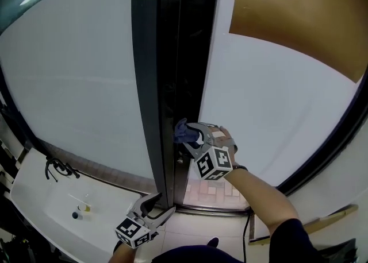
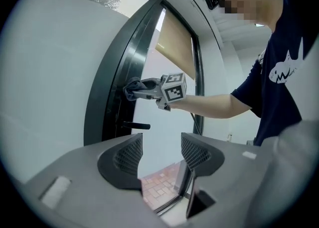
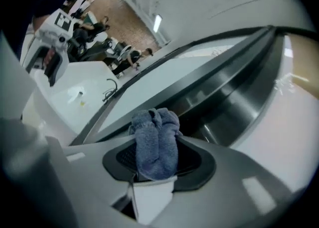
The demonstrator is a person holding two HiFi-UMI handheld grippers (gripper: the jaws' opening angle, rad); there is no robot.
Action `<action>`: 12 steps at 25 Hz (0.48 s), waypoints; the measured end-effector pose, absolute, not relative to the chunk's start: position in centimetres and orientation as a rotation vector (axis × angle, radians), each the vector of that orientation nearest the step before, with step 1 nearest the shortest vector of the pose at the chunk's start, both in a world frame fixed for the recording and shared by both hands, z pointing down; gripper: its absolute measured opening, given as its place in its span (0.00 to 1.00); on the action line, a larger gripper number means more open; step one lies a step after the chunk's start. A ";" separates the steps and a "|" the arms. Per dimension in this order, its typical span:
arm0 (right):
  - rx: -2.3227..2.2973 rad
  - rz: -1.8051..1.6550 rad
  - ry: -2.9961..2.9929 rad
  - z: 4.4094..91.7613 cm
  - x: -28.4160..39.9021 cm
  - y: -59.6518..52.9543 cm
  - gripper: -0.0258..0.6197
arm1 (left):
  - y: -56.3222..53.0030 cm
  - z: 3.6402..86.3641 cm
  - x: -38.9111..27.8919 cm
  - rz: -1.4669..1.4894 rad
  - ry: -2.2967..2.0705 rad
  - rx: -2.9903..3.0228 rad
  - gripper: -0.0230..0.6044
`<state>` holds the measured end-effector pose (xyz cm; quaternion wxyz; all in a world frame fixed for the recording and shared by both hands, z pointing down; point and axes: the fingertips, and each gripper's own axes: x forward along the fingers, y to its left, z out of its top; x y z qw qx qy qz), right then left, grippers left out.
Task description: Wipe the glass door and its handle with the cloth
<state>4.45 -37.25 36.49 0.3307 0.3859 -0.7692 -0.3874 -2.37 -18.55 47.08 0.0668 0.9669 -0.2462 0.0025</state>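
The glass door [image 1: 276, 107] stands in a dark metal frame [image 1: 167, 84]. My right gripper [image 1: 190, 140] is shut on a bunched blue-grey cloth [image 1: 183, 132] and holds it against the frame's edge. In the right gripper view the cloth [image 3: 157, 140] fills the gap between the jaws of the right gripper [image 3: 158, 156], with the dark frame [image 3: 229, 102] just beyond. The left gripper view shows the cloth [image 2: 132, 88] on the frame, a little above the black lever handle [image 2: 135, 126]. My left gripper [image 1: 160, 205] hangs low by the frame's foot, open and empty [image 2: 161, 152].
A white ledge [image 1: 34, 198] at lower left carries a black cable clump [image 1: 58, 169] and small items [image 1: 80, 210]. A brown blind [image 1: 299, 15] covers the glass at upper right. Brick paving [image 1: 213, 190] shows through the glass. A cable [image 1: 248, 228] hangs near the floor.
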 end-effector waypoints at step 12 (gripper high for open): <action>0.784 -1.258 -1.602 40.2 4.1 -40.1 0.28 | -17.5 46.5 -1.3 0.013 -0.737 2.935 0.42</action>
